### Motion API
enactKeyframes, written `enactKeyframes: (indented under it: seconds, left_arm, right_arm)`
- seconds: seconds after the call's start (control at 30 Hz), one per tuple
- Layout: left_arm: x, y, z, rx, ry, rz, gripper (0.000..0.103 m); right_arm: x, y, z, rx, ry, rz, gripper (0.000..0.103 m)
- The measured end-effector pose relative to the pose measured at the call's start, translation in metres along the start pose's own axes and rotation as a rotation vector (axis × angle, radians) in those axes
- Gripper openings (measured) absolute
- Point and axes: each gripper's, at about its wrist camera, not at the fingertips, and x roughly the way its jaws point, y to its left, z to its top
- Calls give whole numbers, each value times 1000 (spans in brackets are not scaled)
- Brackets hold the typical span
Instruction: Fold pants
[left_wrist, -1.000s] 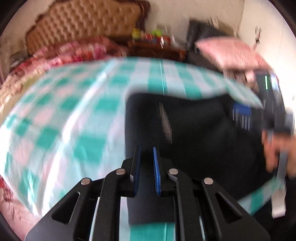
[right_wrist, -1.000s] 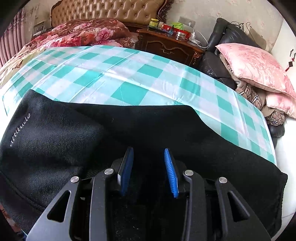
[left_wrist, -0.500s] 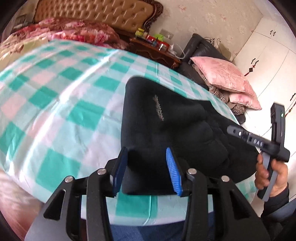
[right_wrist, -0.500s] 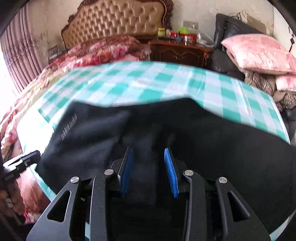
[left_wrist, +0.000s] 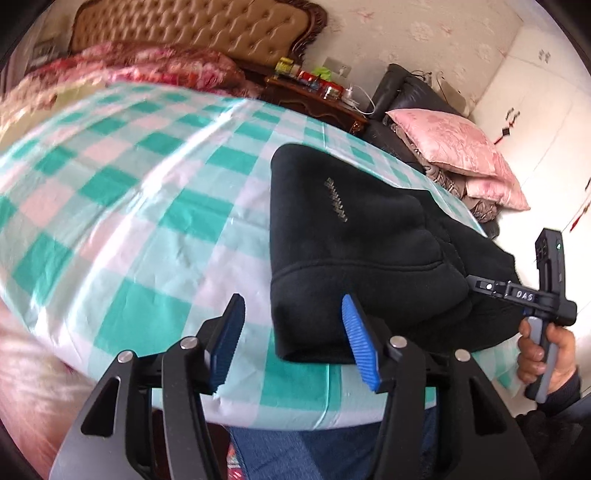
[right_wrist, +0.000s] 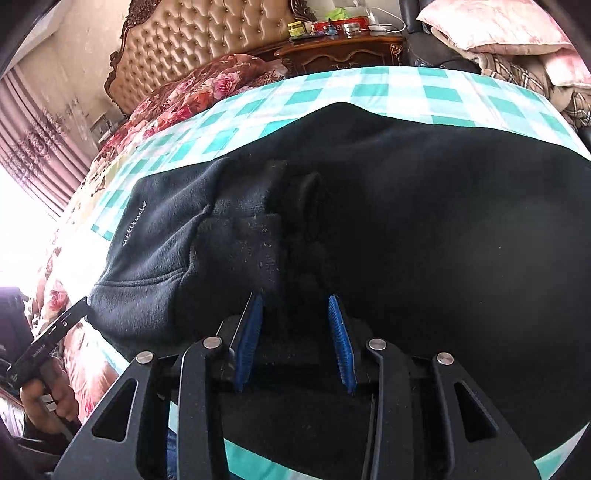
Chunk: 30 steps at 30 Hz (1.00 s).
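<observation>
A: What takes up the most room?

B: The bed (left_wrist: 122, 206), covered by a teal-and-white checked sheet (left_wrist: 147, 229). A tufted tan headboard (right_wrist: 192, 40) stands at the far end, with a red floral quilt (right_wrist: 207, 85) bunched in front of it.

A: And the pants?

B: The black pants (right_wrist: 424, 221) lie folded on the checked sheet along its near edge, filling most of the right wrist view. The waistband end (left_wrist: 314, 332) sits at the sheet's near edge, with a line of pale lettering (right_wrist: 133, 223) on the fabric near that end.

A: What else is around?

B: A pink pillow (left_wrist: 450, 147) rests on a dark sofa (left_wrist: 402, 92) beyond the bed, beside a dark wooden nightstand (right_wrist: 343, 51) crowded with small jars.

A: How is the left tool?

B: The left tool (left_wrist: 291, 343) has its blue pads spread wide and holds nothing. It hovers at the sheet's near edge; the waistband corner shows between the pads, toward the right one.

A: And the right tool?

B: The right tool (right_wrist: 295, 339) also stands apart, low over the dark cloth, with a ridge of bunched fabric rising just ahead of its pads. It pinches nothing.
</observation>
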Motion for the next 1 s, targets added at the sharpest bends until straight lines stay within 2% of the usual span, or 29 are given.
enactKeyframes:
  seconds: [0.17, 0.3, 0.4, 0.5, 0.57, 0.63, 0.7, 0.8, 0.93, 1.0]
  left_arm:
    - [8, 15, -1, -126, 36, -111, 53]
    - [24, 34, -3, -284, 95, -247, 54]
    - [31, 43, -5, -340, 101, -313, 55]
    - [34, 42, -4, -343, 103, -328, 55]
    - [36, 39, -2, -334, 108, -322, 56]
    - [34, 34, 0, -304, 104, -299, 60]
    - [33, 28, 1, -266, 99, -273, 62]
    - [35, 26, 1, -274, 104, -297, 64]
    - [39, 29, 4, -315, 108, -319, 63]
    - [40, 27, 5, -303, 115, -300, 59]
  right_arm:
    - [3, 10, -1, -66, 12, -55, 35]
    - [2, 8, -1, -72, 20, -56, 35]
    - [-5, 8, 3, -78, 6, -51, 35]
    - [-16, 10, 9, -78, -37, -26, 36]
    - [-16, 8, 13, -62, -44, -52, 38]
    - [-10, -3, 14, -6, -26, -41, 38]
    - [-3, -15, 12, 55, 2, 11, 38]
    - [4, -23, 7, 89, 20, 49, 39]
    - [1, -16, 6, 55, 26, 20, 39]
    - [-9, -9, 11, 32, -2, -39, 39]
